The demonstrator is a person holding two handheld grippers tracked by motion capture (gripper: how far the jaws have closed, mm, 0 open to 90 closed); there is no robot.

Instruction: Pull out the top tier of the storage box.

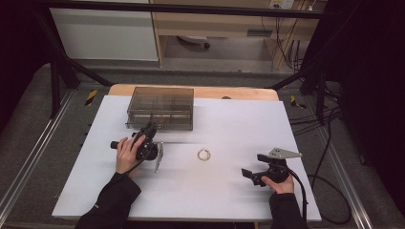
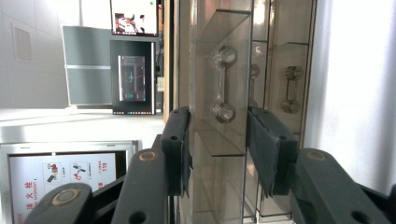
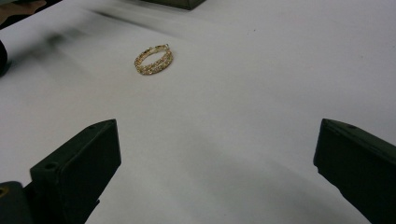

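Left claw (image 1: pixel 152 128) is at the front face of the drawer box (image 1: pixel 161 108), rolled on its side. In the left gripper view the jaws stand partly open, one on each side of a clear drawer handle (image 2: pixel 222 84); the lower knob of the handle lies between the jaw tips, with a gap visible on both sides, so nothing is gripped. The box is directly ahead of this claw, touching or nearly touching the jaw tips; contact cannot be confirmed. Right claw (image 1: pixel 249 172) sits low over the white counter (image 1: pixel 229 191), jaws spread wide and empty, as the right gripper view shows. A gold bracelet (image 3: pixel 153 60) lies flat on the counter ahead of the right claw and a little to its left, apart from the jaws. In the high view the bracelet (image 1: pixel 204 154) lies between the two claws, nearer the right one than the box is.
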